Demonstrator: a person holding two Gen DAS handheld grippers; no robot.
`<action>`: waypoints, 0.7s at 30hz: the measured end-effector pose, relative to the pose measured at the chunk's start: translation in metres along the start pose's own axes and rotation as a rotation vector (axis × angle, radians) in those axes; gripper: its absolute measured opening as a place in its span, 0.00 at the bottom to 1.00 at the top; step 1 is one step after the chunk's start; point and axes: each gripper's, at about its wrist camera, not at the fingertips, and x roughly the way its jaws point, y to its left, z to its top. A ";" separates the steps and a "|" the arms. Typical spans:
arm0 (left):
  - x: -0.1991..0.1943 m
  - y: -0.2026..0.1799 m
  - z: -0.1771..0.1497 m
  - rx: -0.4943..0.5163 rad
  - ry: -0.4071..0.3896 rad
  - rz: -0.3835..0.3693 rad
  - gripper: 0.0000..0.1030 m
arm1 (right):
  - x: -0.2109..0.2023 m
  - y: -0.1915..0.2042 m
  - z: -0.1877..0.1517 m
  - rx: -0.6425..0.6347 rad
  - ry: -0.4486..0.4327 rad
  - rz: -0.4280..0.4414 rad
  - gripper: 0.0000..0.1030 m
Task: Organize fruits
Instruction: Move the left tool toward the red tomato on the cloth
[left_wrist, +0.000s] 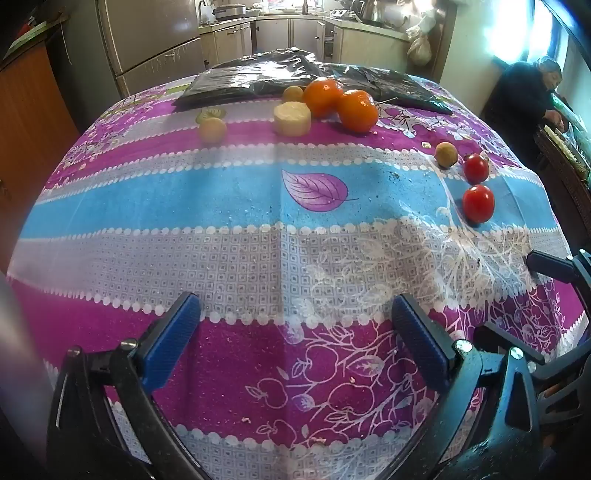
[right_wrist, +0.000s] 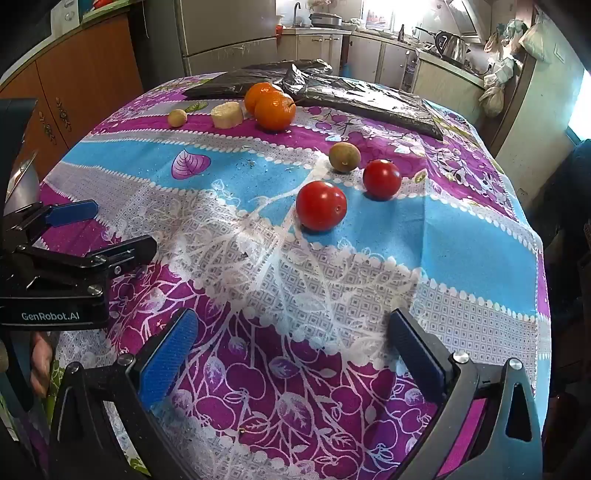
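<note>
Both grippers stand with jaws spread wide and empty above the near edge of the tabletop (left_wrist: 258, 240), which is covered by a patterned cloth. The left gripper (left_wrist: 295, 321) faces the middle of the cloth; the right gripper (right_wrist: 291, 339) faces the two tomatoes.

Fruit positions:
- Near tomato (right_wrist: 320, 205) and far tomato (right_wrist: 382, 178) lie close together but apart, on the right side
- A small brownish fruit (right_wrist: 344, 156) sits just beyond them
- Two oranges (right_wrist: 273, 105) touch each other at the far side, beside a banana slice (right_wrist: 227, 115)
- A small yellow fruit (right_wrist: 177, 118) lies further left, and another (left_wrist: 292, 93) shows behind the slice

No container is visible; the step is judged to be grouping like with like.

Procedure, as judged:
1. Take the near tomato first with the right gripper
2. Centre the jaws on its widest part
3. Close gently: the skin is smooth, and it may roll or bruise
4. Keep clear of the far tomato during approach
</note>
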 end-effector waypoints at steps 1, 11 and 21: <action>0.000 0.000 0.000 0.000 0.001 -0.002 1.00 | 0.000 0.000 0.000 0.001 -0.001 0.001 1.00; -0.010 0.025 0.041 -0.147 0.070 0.002 0.94 | 0.000 0.000 0.000 0.000 0.001 0.002 1.00; 0.019 0.031 0.051 -0.182 0.108 0.090 0.94 | 0.000 0.000 0.000 0.000 0.002 0.002 1.00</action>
